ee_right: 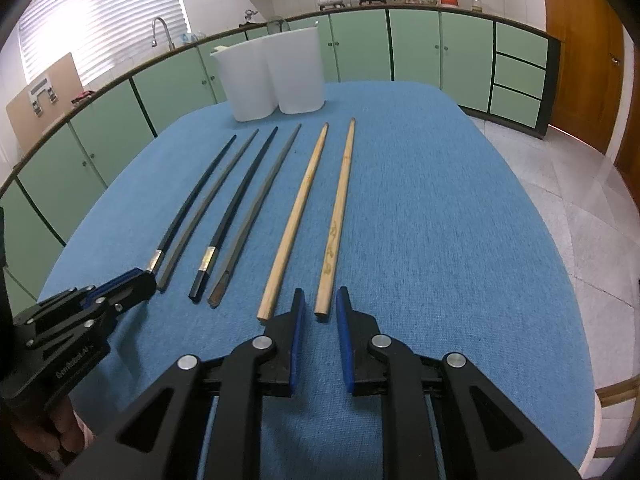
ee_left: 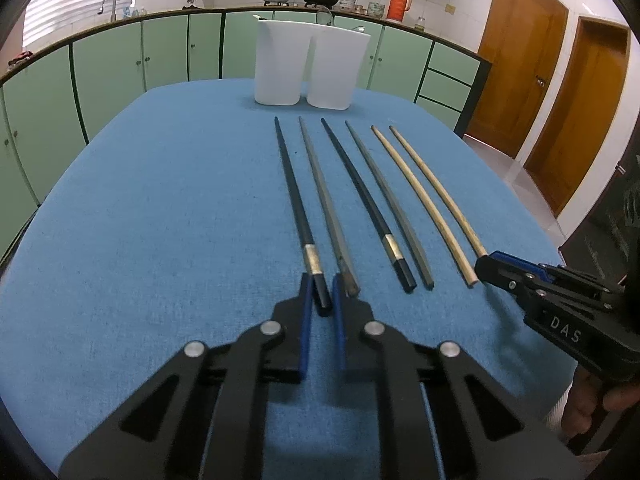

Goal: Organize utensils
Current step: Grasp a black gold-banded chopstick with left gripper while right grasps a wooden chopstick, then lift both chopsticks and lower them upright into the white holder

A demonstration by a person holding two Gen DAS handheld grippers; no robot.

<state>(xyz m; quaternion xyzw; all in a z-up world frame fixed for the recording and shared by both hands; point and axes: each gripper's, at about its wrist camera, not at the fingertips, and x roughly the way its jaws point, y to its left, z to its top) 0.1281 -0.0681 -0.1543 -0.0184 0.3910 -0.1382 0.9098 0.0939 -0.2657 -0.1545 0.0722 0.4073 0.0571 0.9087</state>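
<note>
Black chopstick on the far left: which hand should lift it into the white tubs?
The left. The left gripper is shut on the near end of the black chopstick, while the right gripper sits at the outermost wooden chopstick, at the opposite end of the row.

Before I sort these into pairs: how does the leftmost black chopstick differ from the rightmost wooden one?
The leftmost black chopstick is dark with a silver band near its thick end; the rightmost wooden chopstick is pale, with a faint drawn pattern instead. The black one tapers to a fine tip; the wooden one stays more even. Both lie flat, tips toward the white containers.
</note>
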